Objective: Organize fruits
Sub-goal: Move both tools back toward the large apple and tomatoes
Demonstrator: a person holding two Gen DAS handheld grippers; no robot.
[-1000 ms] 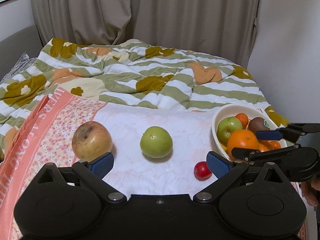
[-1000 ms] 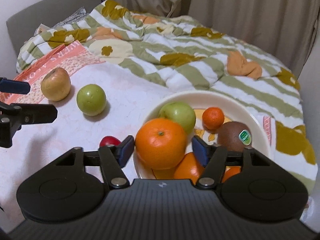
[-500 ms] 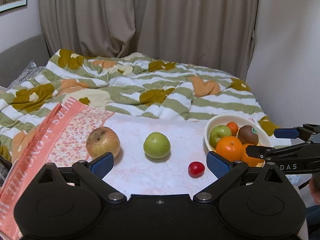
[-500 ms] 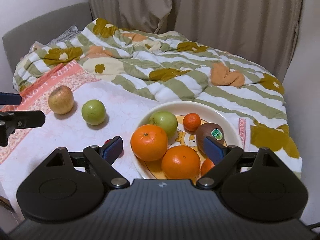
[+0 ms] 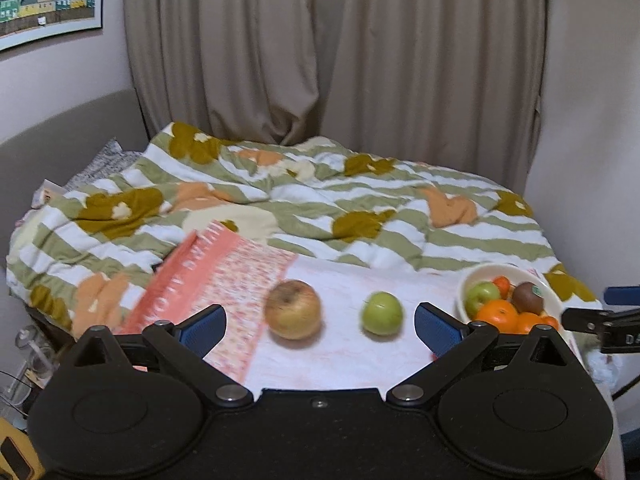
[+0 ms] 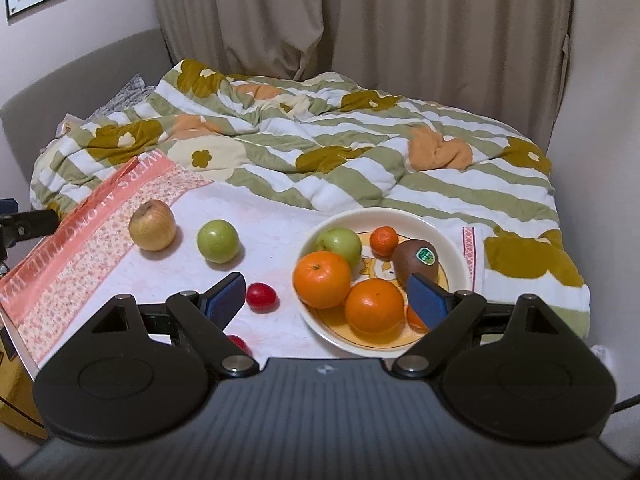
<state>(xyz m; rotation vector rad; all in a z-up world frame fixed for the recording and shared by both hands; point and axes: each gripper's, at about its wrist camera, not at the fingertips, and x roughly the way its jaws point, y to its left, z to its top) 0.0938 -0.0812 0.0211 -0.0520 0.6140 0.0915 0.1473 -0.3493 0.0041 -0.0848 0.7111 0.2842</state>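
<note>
A white bowl [image 6: 452, 240] on the bed holds two oranges [image 6: 322, 279], a green apple [image 6: 339, 243], a small mandarin [image 6: 384, 241] and a kiwi [image 6: 416, 259]. Loose on the white cloth lie a yellow-brown apple [image 6: 153, 230], a green apple [image 6: 218, 241] and two small red fruits [image 6: 261, 297]. My right gripper [image 6: 330, 298] is open and empty, held back above the bowl's near rim. My left gripper [image 5: 320, 326] is open and empty, held back before the yellow-brown apple [image 5: 294, 309] and green apple [image 5: 382, 313]. The bowl also shows in the left wrist view [image 5: 492, 270].
A striped flowered quilt [image 6: 360, 152] covers the far bed. A pink printed cloth [image 6: 92, 232] lies at left. Curtains [image 6: 400, 20] and a wall close the back and right. Clutter sits on the floor at far left [image 5: 28, 356].
Both grippers have pulled back and up from the fruit. The right gripper's jaws have opened wider, leaving the orange in the bowl. The left view has swung left.
</note>
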